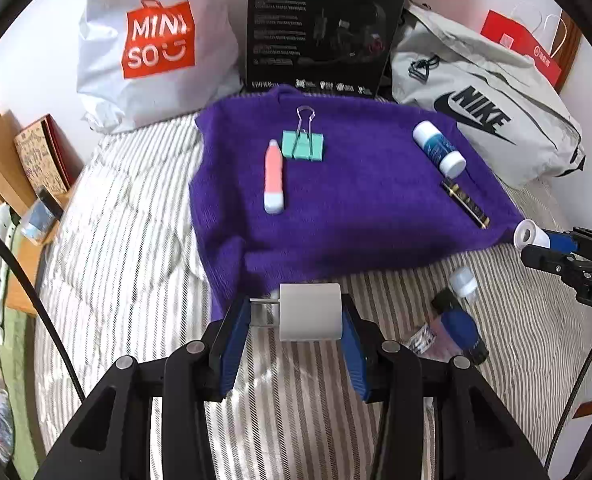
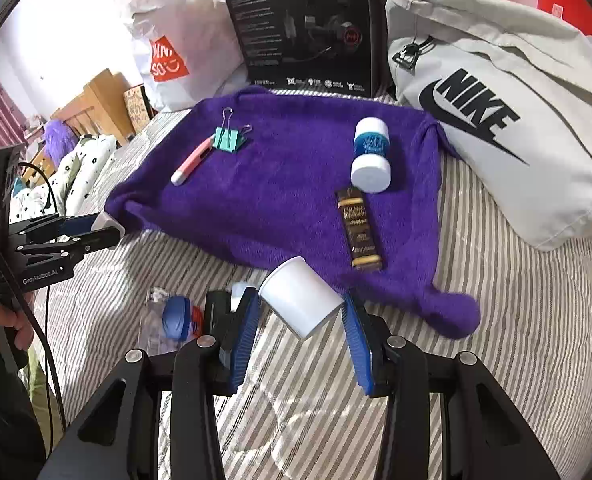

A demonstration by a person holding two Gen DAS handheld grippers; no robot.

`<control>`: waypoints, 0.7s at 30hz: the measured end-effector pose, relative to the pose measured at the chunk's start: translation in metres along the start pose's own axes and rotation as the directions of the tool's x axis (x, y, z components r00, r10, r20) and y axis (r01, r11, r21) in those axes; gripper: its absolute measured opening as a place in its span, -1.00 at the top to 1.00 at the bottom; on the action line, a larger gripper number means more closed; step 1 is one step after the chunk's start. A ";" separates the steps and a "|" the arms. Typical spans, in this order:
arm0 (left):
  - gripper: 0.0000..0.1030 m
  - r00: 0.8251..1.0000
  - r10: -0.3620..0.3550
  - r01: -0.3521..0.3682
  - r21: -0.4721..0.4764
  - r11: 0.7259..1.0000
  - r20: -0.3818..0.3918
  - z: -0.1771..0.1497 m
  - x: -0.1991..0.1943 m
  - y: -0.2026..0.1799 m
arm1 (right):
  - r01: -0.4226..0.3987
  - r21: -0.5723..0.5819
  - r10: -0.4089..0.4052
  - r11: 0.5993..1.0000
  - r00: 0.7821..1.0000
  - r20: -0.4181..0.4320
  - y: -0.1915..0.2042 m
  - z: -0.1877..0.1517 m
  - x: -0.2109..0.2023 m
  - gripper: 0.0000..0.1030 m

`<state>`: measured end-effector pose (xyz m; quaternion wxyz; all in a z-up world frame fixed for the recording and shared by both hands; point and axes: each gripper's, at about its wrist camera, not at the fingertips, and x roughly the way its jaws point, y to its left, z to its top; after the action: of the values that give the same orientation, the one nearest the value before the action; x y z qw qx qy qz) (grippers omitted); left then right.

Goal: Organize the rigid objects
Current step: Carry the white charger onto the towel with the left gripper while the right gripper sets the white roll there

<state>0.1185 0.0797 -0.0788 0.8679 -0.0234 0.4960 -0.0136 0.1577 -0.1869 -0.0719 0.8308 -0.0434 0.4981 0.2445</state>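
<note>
Purple cloth (image 1: 336,208) w/ items on striped bed (image 1: 136,240), bags (image 1: 152,48) behind

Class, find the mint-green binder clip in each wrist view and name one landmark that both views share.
Left wrist: binder clip upper centre, on the purple cloth, right of the pink pen.
Right wrist: binder clip upper left, at the pen's far end.
Shared landmark: the black headset box.

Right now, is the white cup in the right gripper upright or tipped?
Tipped. The white cup lies slanted between the right gripper's blue fingers, its flat end pointing lower right.
</note>
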 end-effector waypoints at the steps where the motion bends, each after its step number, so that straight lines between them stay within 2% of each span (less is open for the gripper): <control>1: 0.19 1.000 -0.003 0.003 0.002 1.000 0.004 0.003 -0.002 0.001 | -0.001 0.000 0.001 1.000 1.000 0.003 0.000 0.002 0.000 0.18; 12: 0.19 0.999 0.003 -0.004 0.009 1.000 0.033 0.035 0.001 0.003 | 0.013 -0.002 -0.013 1.000 1.000 0.007 -0.006 0.031 0.012 0.18; 21: 0.19 1.000 -0.012 0.012 0.007 1.000 0.014 0.058 0.027 0.006 | 0.019 -0.007 -0.019 1.000 0.999 -0.045 -0.008 0.054 0.056 0.18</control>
<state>0.1823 0.0858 -0.0729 0.8714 -0.0236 0.4896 -0.0205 0.2261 -0.1564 -0.0938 0.8215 -0.0566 0.5154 0.2372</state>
